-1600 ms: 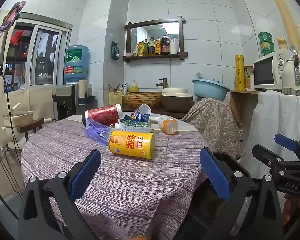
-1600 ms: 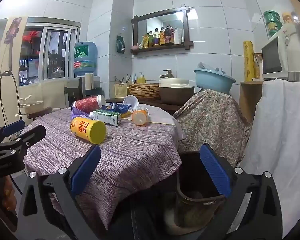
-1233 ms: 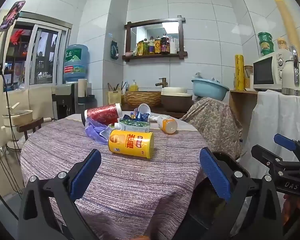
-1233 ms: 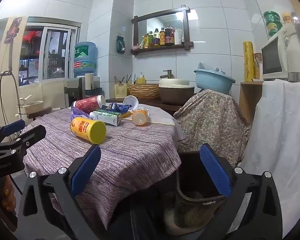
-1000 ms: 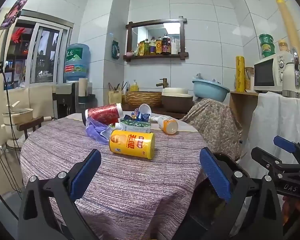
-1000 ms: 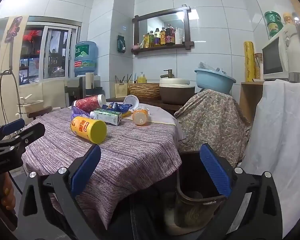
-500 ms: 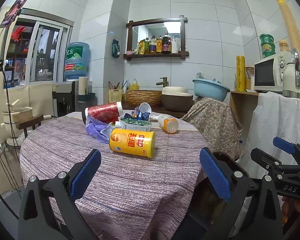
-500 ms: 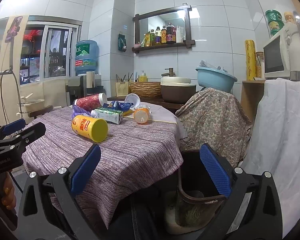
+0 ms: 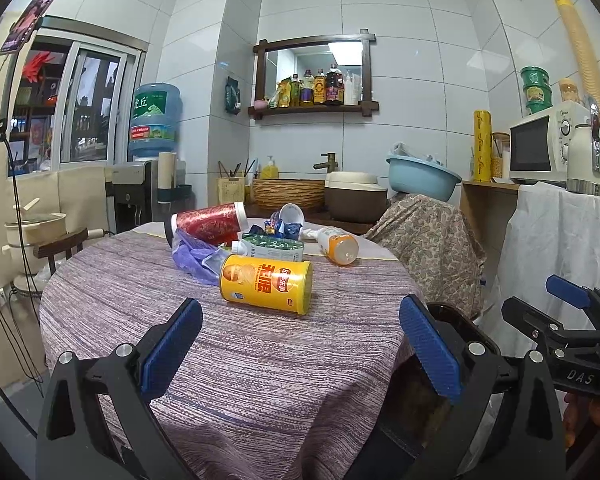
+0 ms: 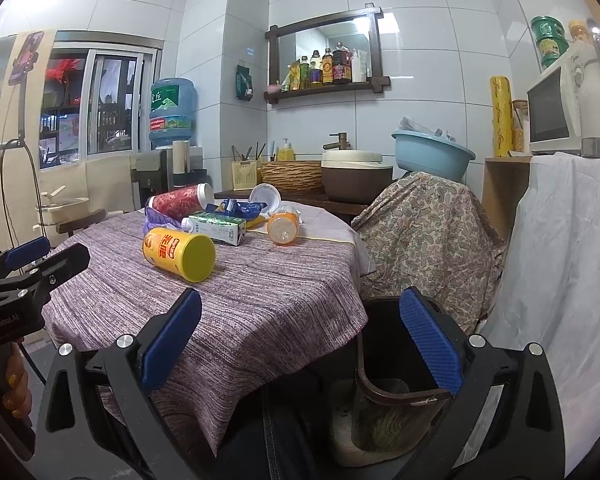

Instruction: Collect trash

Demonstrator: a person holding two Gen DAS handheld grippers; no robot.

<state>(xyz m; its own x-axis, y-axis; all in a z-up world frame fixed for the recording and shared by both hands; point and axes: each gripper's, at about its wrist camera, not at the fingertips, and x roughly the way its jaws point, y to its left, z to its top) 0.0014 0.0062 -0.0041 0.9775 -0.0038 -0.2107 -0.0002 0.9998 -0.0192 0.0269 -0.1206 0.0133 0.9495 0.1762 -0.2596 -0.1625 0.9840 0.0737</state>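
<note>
Gaping wide and empty, the left gripper (image 9: 300, 344) and right gripper (image 10: 300, 340) face a yellow chip can (image 9: 266, 283) lying beyond their jaws.

Lower bodies of both tongs cut off by the bottom edges. Trash bin (image 10: 384, 396) half hidden behind the right tongs (image 10: 300, 338) and the desk (image 10: 260, 300) cloth; contents too dim to tell. Labels on the shelf bottles (image 9: 320, 88) too small to read.
</note>
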